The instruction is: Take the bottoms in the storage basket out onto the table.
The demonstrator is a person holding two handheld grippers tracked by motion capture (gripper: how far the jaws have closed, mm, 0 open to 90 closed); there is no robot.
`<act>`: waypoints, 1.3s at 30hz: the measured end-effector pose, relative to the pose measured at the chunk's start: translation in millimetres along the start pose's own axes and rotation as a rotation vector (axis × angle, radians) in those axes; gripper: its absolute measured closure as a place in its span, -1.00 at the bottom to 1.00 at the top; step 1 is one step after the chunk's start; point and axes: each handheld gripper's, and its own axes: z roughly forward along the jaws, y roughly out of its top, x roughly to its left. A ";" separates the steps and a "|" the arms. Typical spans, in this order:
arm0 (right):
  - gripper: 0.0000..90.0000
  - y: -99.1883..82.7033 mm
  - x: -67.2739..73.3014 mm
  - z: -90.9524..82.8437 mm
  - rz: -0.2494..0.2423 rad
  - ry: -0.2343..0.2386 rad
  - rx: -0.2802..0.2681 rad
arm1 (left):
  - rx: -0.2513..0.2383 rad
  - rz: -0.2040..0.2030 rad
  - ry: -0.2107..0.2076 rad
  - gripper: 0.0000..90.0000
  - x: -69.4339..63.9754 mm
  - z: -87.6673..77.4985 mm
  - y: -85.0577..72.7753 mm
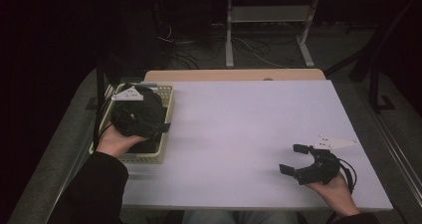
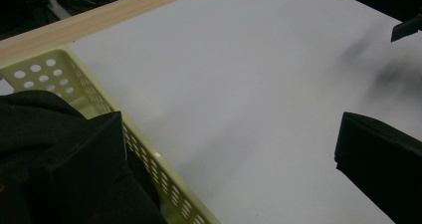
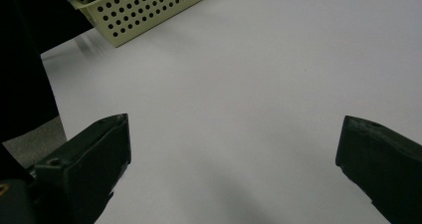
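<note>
A pale yellow plastic basket [image 1: 168, 115], rectangular with walls pierced by rows of round holes, was noted at the left edge of the white table [image 1: 239, 134]; dark, soft-looking black cloth [image 2: 30, 119] was seen lying inside it. The left gripper [image 1: 139, 115] was held over the basket, its jaws spread wide, one above the cloth and the other out over bare table beyond the basket's rim. The right gripper [image 1: 297, 159] was observed near the table's right front corner, well apart from the basket, jaws wide and nothing between them above the smooth matte surface.
</note>
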 end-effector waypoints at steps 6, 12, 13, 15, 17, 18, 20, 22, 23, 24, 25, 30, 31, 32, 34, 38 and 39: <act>-0.99 0.0 -0.4 -0.2 0.005 0.002 0.001 | 0.021 -0.003 0.012 -1.00 7.8 -0.9 5.1; -0.99 -0.1 -0.5 -0.5 0.008 0.004 0.004 | 0.028 -0.012 0.028 -1.00 15.2 -3.9 9.9; -0.99 -0.1 -0.6 -0.5 0.010 0.004 0.003 | 0.026 -0.015 0.027 -1.00 16.6 -4.3 10.5; -0.99 0.0 -0.9 -0.8 0.009 0.003 0.005 | 0.024 -0.026 0.030 -1.00 20.5 -5.1 11.6; -0.99 0.0 -1.3 -0.6 0.006 0.002 0.005 | 0.023 -0.036 0.035 -1.00 24.5 -5.3 13.2; -0.99 0.1 -1.4 -0.4 0.006 0.001 0.004 | 0.026 -0.035 0.040 -1.00 26.7 -5.4 14.1; -0.99 0.0 -1.2 -0.4 0.005 0.002 0.005 | 0.023 -0.044 0.044 -1.00 30.2 -5.1 15.1; -0.99 0.0 -1.2 -0.5 0.006 0.001 0.006 | 0.031 -0.045 0.051 -1.00 33.9 -5.1 15.9; -0.99 0.0 -1.4 -0.5 0.007 0.001 0.006 | 0.034 -0.049 0.052 -1.00 35.7 -5.0 16.0; -0.99 0.0 -1.6 -0.5 0.006 0.002 0.005 | 0.033 -0.056 0.056 -1.00 37.3 -4.7 16.2; -0.99 0.0 -1.7 -0.3 0.008 0.003 0.001 | 0.033 -0.059 0.059 -1.00 39.1 -4.8 16.4; -0.99 -0.1 -2.0 -0.8 0.006 0.002 0.002 | 0.035 -0.076 0.078 -1.00 47.1 -4.7 17.1; -0.99 -0.1 -2.2 -1.0 0.005 0.002 0.001 | 0.033 -0.080 0.079 -1.00 48.6 -4.9 17.1; -0.99 -0.1 -2.4 -1.0 0.006 0.001 0.000 | 0.036 -0.082 0.083 -1.00 50.1 -5.2 17.2; -0.99 -0.2 -2.6 -0.8 0.007 0.003 -0.001 | 0.028 -0.104 0.084 -1.00 52.9 -5.0 17.4; -0.99 -0.1 -2.5 -0.5 0.006 0.003 0.002 | 0.034 -0.118 0.096 -1.00 58.6 -4.3 18.2; -0.99 -0.1 -2.4 -0.5 0.006 0.002 0.002 | 0.036 -0.119 0.099 -1.00 60.3 -3.8 18.3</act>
